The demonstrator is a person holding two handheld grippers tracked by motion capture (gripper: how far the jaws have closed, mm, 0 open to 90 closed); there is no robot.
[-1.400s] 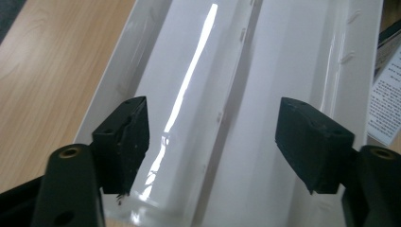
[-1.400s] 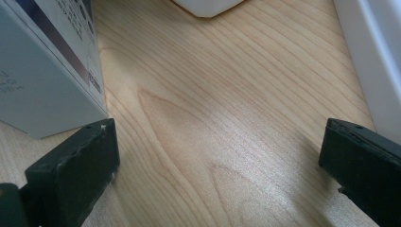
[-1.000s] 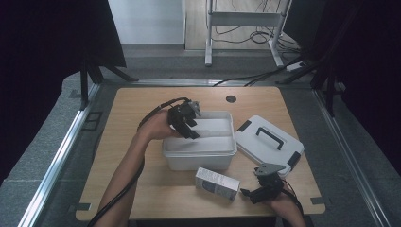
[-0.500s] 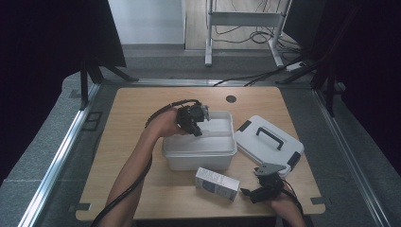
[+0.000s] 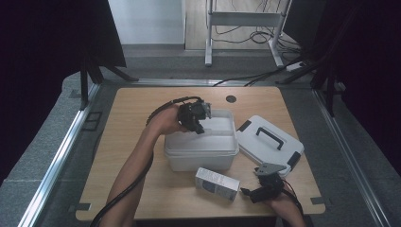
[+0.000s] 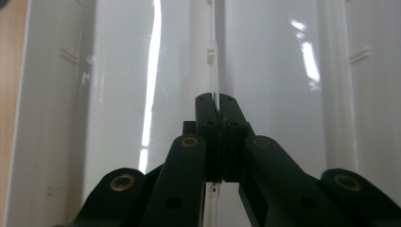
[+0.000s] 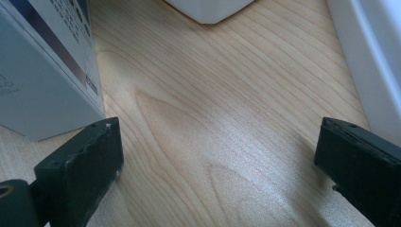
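Left gripper (image 5: 195, 117) over the white bin (image 5: 201, 149), fingers closed on its thin divider (image 6: 215, 75). Right gripper (image 5: 263, 190) fingers spread wide, empty, near the bin's front. Divider looks slippery; pinch may slide off.

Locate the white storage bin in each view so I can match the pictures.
High view: white storage bin at table centre, the left hand-held gripper above it.
Left gripper view: its glossy interior behind the shut jaws.
Right gripper view: one rounded corner at top.
Shared landmark: the wooden table.
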